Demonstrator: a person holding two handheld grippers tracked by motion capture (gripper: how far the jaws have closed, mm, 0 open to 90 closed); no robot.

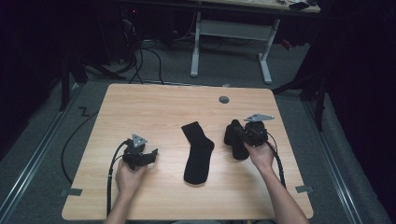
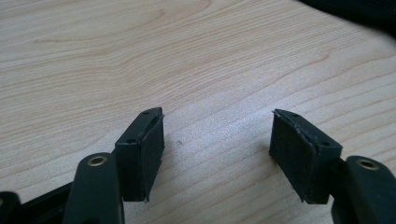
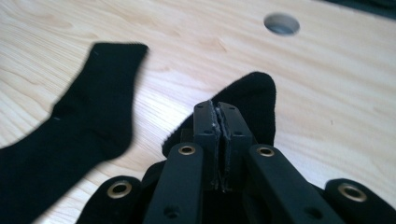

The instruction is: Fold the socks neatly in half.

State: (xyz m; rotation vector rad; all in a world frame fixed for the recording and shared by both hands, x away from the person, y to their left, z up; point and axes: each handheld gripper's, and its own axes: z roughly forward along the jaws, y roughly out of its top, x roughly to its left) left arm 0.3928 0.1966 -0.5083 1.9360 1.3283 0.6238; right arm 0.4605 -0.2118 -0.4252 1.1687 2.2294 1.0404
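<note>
High view | right gripper [image 1: 239, 133] clenched on black sock [image 1: 236, 140], right of centre | left gripper [image 1: 150, 154] released, lower left | sock judged light, limp, non-fragile; pinching the cuff edge suited | second sock [image 1: 198, 154] flat, mid-frame

a light wooden counter [image 1: 154, 107] with a round hole [image 1: 224, 99] near its far edge carries a flat black sock [image 1: 198, 154] at its middle.

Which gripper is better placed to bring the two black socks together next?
Right. The right gripper is already shut on the bunched black fabric sock, beside the flat black sock on the wooden table. The left gripper is open over bare wood, farther away.
</note>
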